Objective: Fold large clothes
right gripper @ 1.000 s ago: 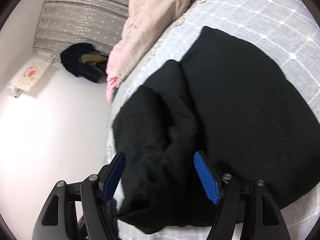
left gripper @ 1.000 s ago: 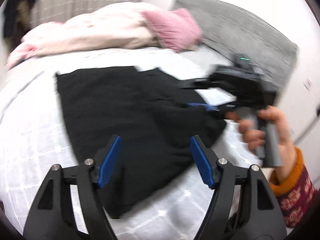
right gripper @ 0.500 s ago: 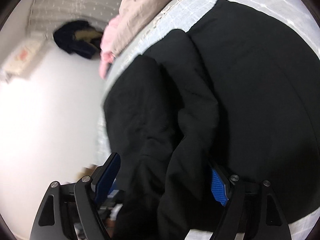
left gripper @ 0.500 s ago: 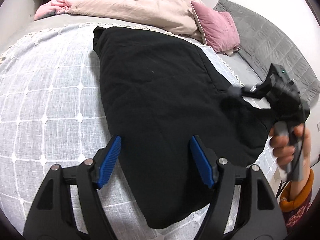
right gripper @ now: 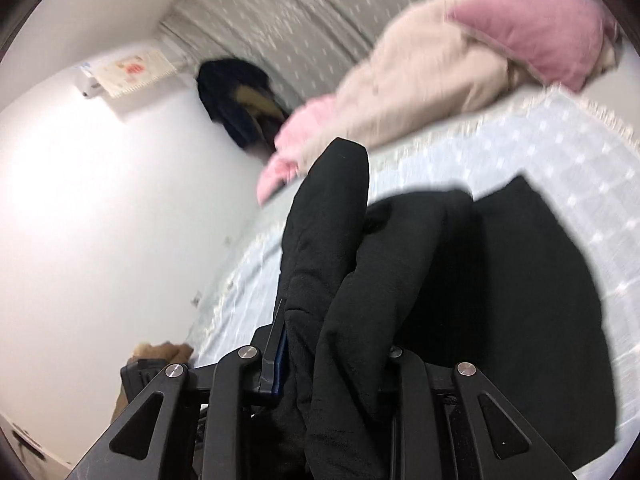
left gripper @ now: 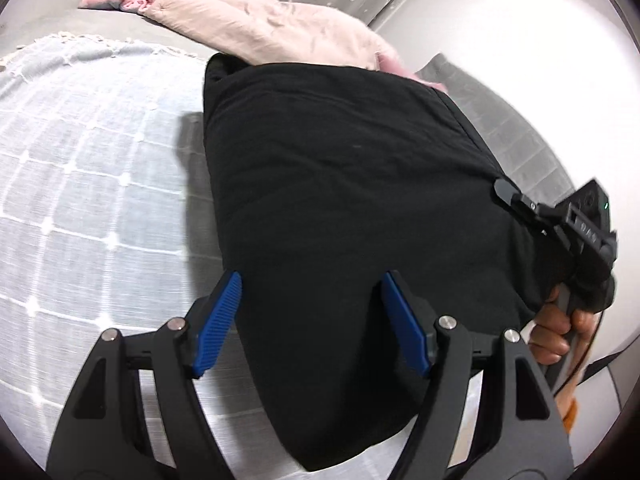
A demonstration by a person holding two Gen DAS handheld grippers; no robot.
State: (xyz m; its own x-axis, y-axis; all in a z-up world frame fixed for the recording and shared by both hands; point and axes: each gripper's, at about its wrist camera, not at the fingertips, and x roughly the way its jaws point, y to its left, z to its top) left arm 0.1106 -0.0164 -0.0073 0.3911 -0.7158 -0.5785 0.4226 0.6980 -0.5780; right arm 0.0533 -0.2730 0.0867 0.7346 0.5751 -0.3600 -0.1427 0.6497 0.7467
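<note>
No readable text in either view; right gripper body (left gripper: 588, 232) bears small pale marks beside green light, too blurred to read; wall hanging (right gripper: 128, 72) shows red and orange print, blurred, not legible; no brand, number or label legible on garment (left gripper: 340, 208) or bedding
</note>
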